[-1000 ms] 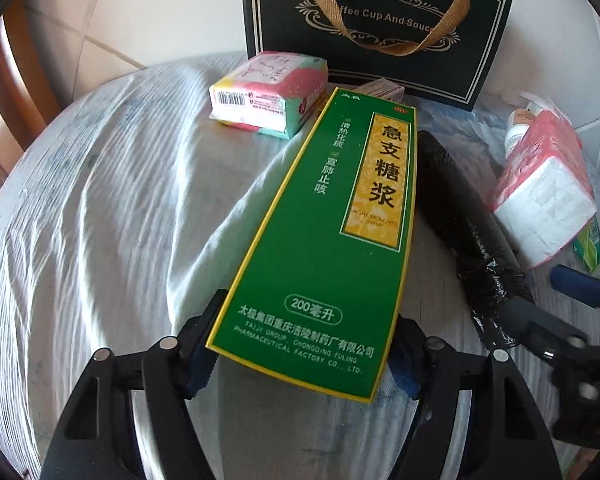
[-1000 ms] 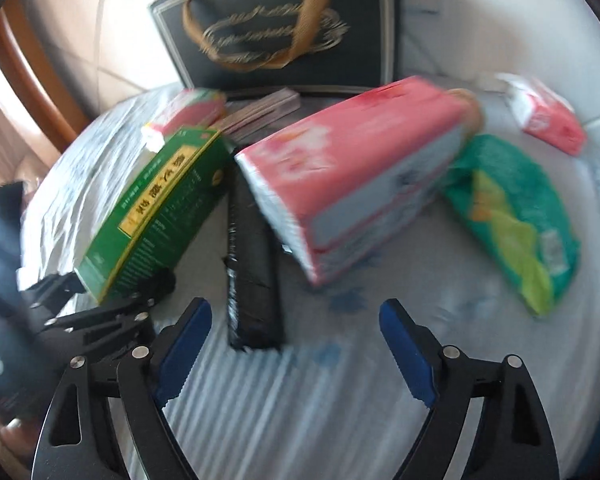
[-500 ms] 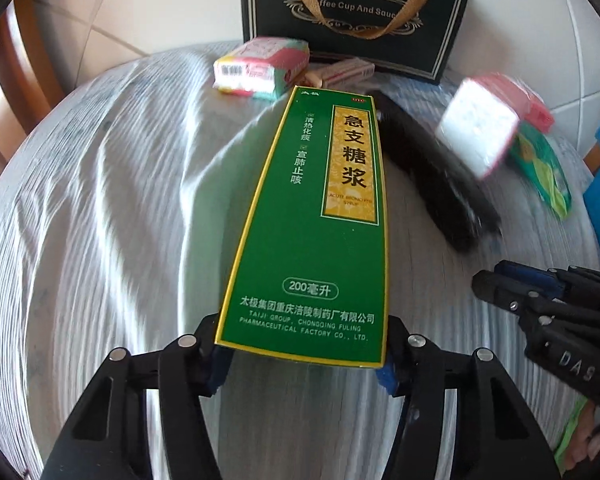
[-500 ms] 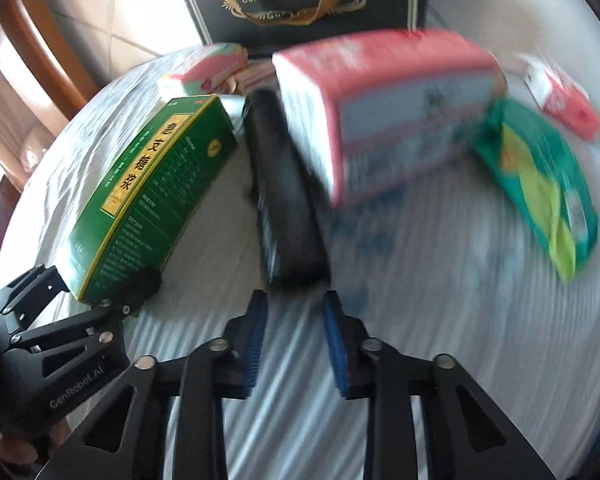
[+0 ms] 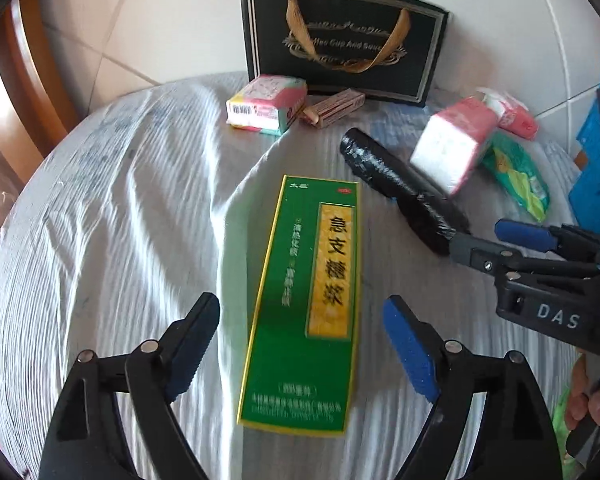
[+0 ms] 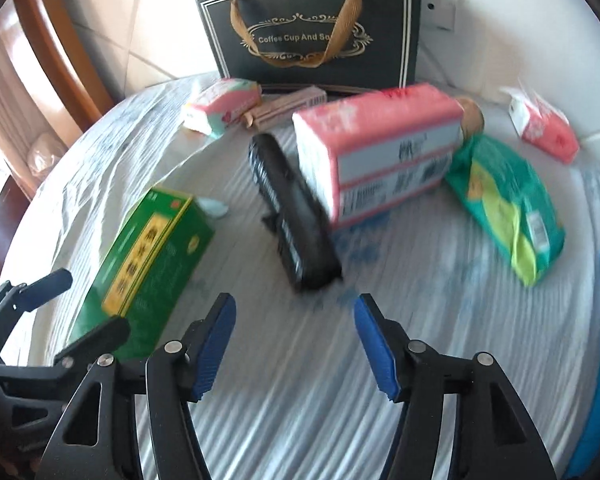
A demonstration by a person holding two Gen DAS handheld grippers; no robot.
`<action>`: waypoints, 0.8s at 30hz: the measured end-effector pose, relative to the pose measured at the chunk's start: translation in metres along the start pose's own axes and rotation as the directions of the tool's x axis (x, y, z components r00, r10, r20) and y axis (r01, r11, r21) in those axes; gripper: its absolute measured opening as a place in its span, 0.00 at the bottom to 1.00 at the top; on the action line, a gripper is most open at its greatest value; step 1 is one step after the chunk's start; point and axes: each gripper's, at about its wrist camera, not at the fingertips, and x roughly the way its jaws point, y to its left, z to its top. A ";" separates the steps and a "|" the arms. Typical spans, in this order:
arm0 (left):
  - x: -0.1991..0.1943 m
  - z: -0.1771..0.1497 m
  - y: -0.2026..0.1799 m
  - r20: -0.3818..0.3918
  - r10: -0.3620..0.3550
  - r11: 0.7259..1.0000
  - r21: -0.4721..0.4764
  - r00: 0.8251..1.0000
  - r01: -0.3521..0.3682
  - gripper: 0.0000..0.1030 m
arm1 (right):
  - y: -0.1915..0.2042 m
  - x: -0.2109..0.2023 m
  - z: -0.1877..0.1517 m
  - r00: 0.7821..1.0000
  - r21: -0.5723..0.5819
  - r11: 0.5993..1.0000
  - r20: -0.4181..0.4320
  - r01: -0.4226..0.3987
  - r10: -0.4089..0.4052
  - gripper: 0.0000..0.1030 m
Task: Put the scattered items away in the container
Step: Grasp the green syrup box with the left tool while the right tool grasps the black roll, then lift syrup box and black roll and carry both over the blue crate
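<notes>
A long green medicine box [image 5: 306,304] lies flat on the white cloth, between the spread fingers of my open left gripper [image 5: 302,340], which does not touch it. It also shows in the right wrist view [image 6: 148,264]. A black roll [image 6: 292,212] lies ahead of my open, empty right gripper [image 6: 294,340]; it also shows in the left wrist view [image 5: 400,190]. The right gripper appears in the left wrist view [image 5: 512,246] beside the roll's near end. A dark gift bag [image 6: 312,36] with gold handles stands at the back.
A big pink tissue pack [image 6: 380,152], a green packet [image 6: 508,200], a small pink pack [image 6: 544,128], a pink-and-teal pack [image 6: 224,108] and a thin brown box [image 6: 284,110] lie on the round table. A blue object [image 5: 596,168] stands at the right.
My left gripper opened and let go of the green box, which now lies flat on the cloth. My right gripper went from nearly shut to open, near the black roll's end.
</notes>
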 end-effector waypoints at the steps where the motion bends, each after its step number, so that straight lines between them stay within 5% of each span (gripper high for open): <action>1: 0.007 0.003 0.002 -0.008 -0.001 1.000 -0.009 1.000 0.000 0.81 | 0.000 0.007 0.007 1.000 -0.009 1.000 -0.003 0.001 -0.001 0.60; 3: 0.018 0.005 0.008 -0.014 -0.009 1.000 -0.030 1.000 0.009 0.77 | 0.003 0.015 0.015 1.000 -0.028 1.000 -0.008 0.004 -0.004 0.58; 5: 0.028 0.008 0.012 -0.013 -0.024 0.999 -0.045 1.000 0.023 0.57 | 0.009 0.034 0.026 1.000 -0.050 0.999 -0.018 0.002 -0.003 0.53; 7: 0.036 0.014 0.020 -0.022 -0.019 0.998 -0.059 1.000 0.018 0.53 | 0.011 0.051 0.034 1.000 -0.065 0.998 -0.029 0.003 -0.005 0.51; 14: 0.043 0.021 0.024 0.008 -0.012 0.998 -0.067 1.000 0.013 0.51 | 0.014 0.070 0.042 0.999 -0.099 0.995 -0.043 0.004 -0.008 0.29; 22: 0.024 0.006 0.012 0.007 -0.025 0.999 -0.044 1.000 0.025 0.51 | 0.015 0.040 -0.008 0.993 -0.090 0.995 -0.116 -0.034 0.023 0.30; 24: 0.022 0.003 0.013 0.002 -0.011 0.999 -0.042 1.000 0.011 0.51 | 0.015 0.037 -0.010 0.993 -0.079 0.997 -0.116 -0.027 0.018 0.39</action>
